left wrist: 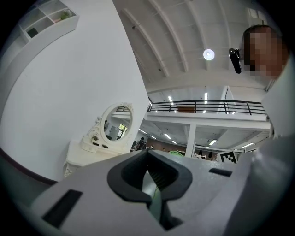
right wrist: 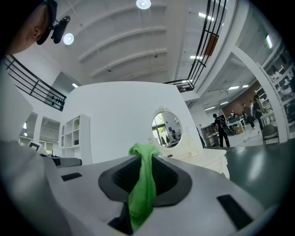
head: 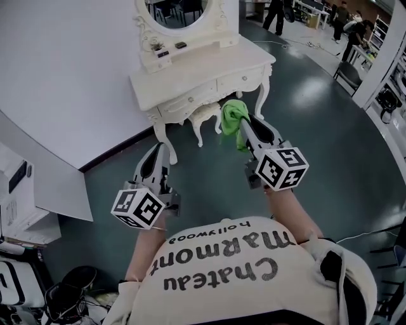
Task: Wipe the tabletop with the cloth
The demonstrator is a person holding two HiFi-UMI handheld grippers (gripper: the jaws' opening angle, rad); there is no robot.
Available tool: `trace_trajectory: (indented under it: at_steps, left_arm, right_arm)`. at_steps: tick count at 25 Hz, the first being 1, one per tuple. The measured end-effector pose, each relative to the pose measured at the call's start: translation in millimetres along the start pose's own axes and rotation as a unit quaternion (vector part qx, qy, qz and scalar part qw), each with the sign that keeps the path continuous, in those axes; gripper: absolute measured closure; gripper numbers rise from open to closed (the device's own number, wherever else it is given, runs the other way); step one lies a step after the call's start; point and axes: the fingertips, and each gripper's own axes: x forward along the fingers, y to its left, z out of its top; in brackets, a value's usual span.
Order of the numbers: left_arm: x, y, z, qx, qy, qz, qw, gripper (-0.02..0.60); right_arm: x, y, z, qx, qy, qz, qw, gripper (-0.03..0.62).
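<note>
A white dressing table (head: pixel 212 63) with an oval mirror (head: pixel 177 13) stands against the wall ahead of me, its top a short way beyond both grippers. My right gripper (head: pixel 243 129) is shut on a green cloth (head: pixel 233 117), which bunches above the tips and hangs between the jaws (right wrist: pixel 142 184). It is held in the air in front of the table's right drawer. My left gripper (head: pixel 157 151) is shut with nothing in it, lower and to the left, over the dark floor. The table (left wrist: pixel 87 154) shows small and far off in the left gripper view.
A white stool (head: pixel 206 114) sits under the table. Small items lie on the table's raised shelf (head: pixel 168 49). White equipment (head: pixel 19 197) and cables (head: pixel 70 289) crowd the left. People (head: pixel 276 13) stand far back on the open dark floor.
</note>
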Motion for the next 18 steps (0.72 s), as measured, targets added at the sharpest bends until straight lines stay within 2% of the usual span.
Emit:
trace_trajectory:
  at_steps: [10,13,18]
  left_arm:
    - [116.6,26.1,9.1,0.002,-0.028,0.001,0.9996,0.573]
    - [137.7,30.1,1.5,0.002,-0.030,0.002,0.9996,0.572]
    - [168.4,47.0,-25.8,-0.012,0.004,0.009,0.9999,0.572]
  right_arm:
    - [90.2,-73.6,37.4,-0.015,-0.015,0.025,0.999,0.510]
    - [103.4,-93.2,32.7,-0.011,-0.011,0.026,1.000,0.510]
    - [123.1,-126.4,2.4,0.015,0.021,0.015,1.000,0.510]
